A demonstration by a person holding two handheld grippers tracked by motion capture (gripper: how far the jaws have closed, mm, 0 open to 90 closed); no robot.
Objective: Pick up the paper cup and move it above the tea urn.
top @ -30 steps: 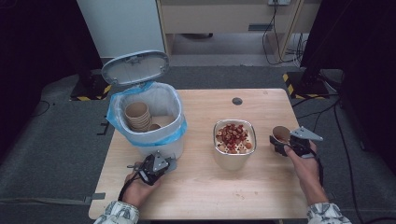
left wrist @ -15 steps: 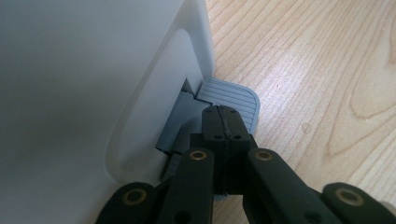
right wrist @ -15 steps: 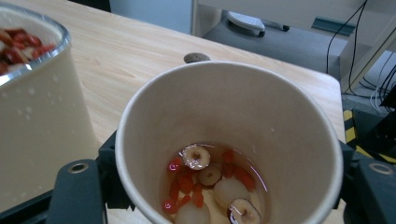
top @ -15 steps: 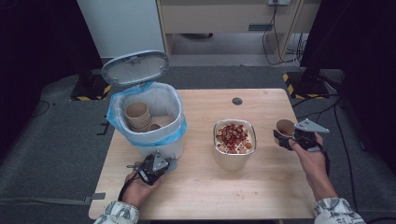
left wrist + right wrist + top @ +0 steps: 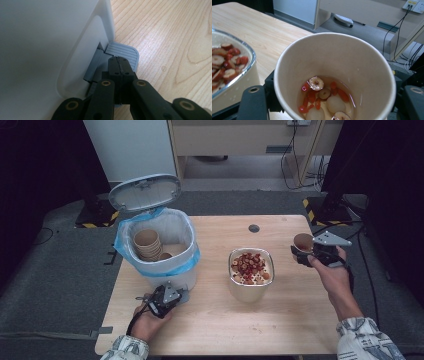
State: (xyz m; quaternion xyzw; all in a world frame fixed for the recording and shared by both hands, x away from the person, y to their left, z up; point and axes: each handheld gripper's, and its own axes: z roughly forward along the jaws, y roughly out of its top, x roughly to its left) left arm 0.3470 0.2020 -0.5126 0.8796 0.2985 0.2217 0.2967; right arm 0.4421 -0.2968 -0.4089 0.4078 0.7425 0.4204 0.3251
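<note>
Right gripper [image 5: 311, 251], fingers clamped on the tan paper cup of fruit tea [image 5: 303, 241], has lifted it off the wooden bench [image 5: 280, 320] at frame right. Left gripper [image 5: 161, 301], fingers together, presses the grey pedal [image 5: 122, 53] of the white bin [image 5: 165, 245]; lid up, ready for dumping.

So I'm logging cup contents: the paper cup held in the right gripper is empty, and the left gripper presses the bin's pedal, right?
Not empty. The right gripper view shows the cup in the right gripper holding liquid with fruit pieces. The rest holds: the left gripper presses the bin's pedal.
</note>
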